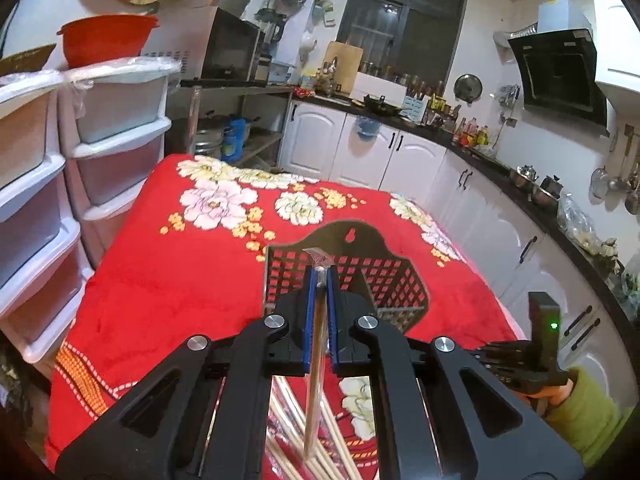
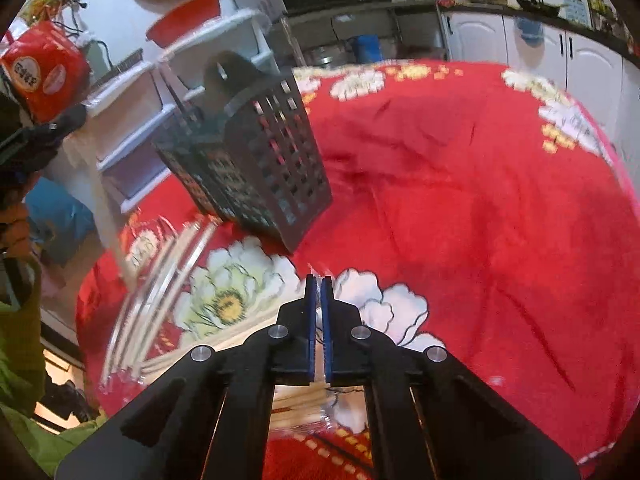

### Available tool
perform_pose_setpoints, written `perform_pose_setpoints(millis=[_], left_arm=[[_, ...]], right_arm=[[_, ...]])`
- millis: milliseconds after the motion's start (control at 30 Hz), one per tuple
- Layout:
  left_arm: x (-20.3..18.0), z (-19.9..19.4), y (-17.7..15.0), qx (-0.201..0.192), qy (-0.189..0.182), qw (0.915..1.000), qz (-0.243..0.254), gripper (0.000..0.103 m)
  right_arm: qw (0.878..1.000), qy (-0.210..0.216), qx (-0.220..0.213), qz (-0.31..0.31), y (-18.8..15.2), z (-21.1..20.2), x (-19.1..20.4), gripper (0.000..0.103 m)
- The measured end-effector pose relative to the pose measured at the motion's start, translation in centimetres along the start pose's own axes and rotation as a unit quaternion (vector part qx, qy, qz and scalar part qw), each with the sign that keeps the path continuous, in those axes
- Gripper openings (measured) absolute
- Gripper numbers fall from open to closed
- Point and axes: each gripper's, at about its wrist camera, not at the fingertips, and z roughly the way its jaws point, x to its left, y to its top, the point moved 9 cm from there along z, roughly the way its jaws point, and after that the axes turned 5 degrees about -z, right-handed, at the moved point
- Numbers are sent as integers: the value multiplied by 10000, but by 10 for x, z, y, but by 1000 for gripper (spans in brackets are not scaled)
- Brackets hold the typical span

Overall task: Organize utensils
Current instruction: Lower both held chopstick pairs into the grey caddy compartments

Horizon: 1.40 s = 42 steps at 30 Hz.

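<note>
Though blurred, wrapped chopsticks (image 1: 316,360) between jaws.

Home kitchen, as I see it: range hood (image 1: 560,68); white cabinets (image 1: 400,152); microwave (image 1: 228,52); hanging ladles (image 1: 624,176).

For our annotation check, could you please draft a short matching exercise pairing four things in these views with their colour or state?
Things:
1. left gripper
2. right gripper
3. utensil basket
4. tablecloth

Colour or state:
A. red with white flowers
B. black, with a grid of holes
C. shut on a wrapped chopstick pair
D. shut, holding nothing that can be seen

Pairs: 1-C, 2-D, 3-B, 4-A
</note>
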Motion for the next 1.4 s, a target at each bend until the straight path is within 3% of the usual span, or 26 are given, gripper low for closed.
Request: perform_pose_setpoints(millis=[367, 800, 1133, 1400], left_arm=[[-25, -13, 37, -265, -233, 9992, 199, 2], [-56, -38, 93, -741, -467, 9951, 464, 2], [-62, -45, 128, -1006, -453, 9917, 661, 2], [-55, -38, 135, -975, -435, 9922, 640, 2]], right_arm=[[9948, -90, -793, -630, 63, -74, 47, 1], [9756, -343, -1760, -1266, 158, -145, 89, 1], [9640, -201, -2140, -1563, 206, -160, 123, 1], [9646, -129, -2114, -1571, 222, -144, 131, 1]])
